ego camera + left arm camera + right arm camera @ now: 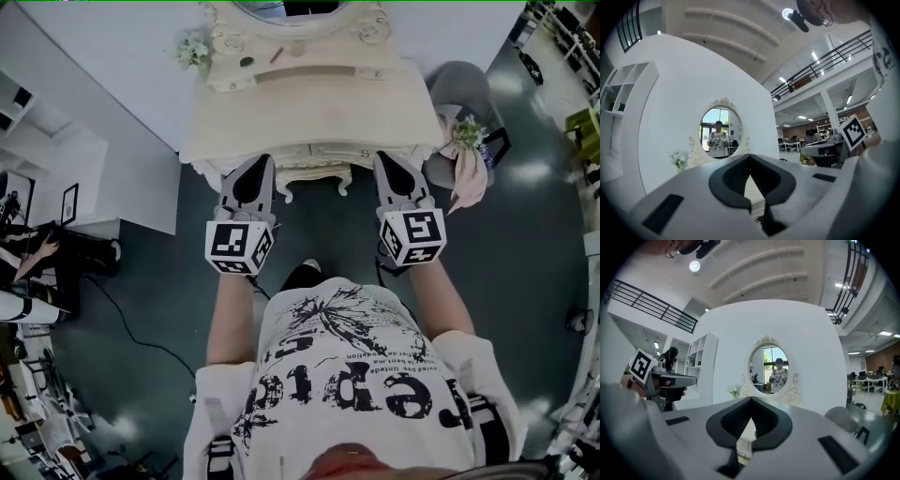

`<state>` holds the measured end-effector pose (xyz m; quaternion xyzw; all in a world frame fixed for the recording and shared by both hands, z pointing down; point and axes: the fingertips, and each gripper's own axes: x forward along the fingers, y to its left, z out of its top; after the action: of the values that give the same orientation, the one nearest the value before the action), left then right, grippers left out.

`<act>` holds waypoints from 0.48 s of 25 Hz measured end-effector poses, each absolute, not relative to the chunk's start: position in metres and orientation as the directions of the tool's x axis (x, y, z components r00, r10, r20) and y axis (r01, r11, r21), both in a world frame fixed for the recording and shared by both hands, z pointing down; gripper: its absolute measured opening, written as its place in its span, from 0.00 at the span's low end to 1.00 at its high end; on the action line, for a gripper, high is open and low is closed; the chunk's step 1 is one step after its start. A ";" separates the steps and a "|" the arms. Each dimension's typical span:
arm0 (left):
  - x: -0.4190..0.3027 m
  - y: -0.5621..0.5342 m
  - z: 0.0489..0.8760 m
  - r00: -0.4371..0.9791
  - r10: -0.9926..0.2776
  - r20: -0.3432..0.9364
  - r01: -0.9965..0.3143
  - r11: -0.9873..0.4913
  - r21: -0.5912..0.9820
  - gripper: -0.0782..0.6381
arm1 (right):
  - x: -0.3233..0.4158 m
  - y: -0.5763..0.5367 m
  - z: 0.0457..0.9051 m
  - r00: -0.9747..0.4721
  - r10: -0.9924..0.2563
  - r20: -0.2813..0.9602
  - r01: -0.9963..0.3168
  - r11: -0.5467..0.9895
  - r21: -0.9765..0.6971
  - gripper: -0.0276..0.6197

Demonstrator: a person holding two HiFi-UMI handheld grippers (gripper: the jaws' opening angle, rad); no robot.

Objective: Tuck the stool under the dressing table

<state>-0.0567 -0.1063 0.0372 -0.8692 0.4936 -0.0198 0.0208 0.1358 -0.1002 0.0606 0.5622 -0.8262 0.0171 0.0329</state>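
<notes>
**Head view: stool sits beneath the table, both claws shut and empty**

Largest before me is the cream dressing table (309, 103), set against the white wall with its oval mirror (772, 371) facing me. Beneath its front edge, between my two claws, a carved cream piece with curled feet shows. I take it for the stool (315, 178), mostly under, though I cannot tell how far. A grey chair (459, 84) stands just beside the table's right end. My left claw (255, 173) and right claw (394, 169) hover at the table's front, each with its jaws closed tip to tip on nothing. I judge the stool stiff, wooden and fairly heavy, and its carving fragile. I would press on the plain seat rail, not the feet. Small flowers (194, 47) sit on the table's left corner.
</notes>
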 end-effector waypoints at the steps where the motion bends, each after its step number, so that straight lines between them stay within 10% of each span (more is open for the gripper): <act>1: -0.055 -0.107 0.038 0.514 -0.857 0.017 -0.856 -0.515 -0.056 0.14 | 0.135 -0.102 0.061 -0.366 -0.928 0.072 -0.930 0.368 0.006 0.07; 12: -0.049 -0.117 0.051 0.531 -0.847 0.040 -0.846 -0.532 -0.036 0.14 | 0.129 -0.110 0.068 -0.370 -0.925 0.088 -0.928 0.372 0.003 0.07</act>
<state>-0.0487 -0.1170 0.0506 -0.8748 0.4838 -0.0262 0.0061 0.1290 -0.1100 0.0677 0.5601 -0.8273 0.0235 0.0372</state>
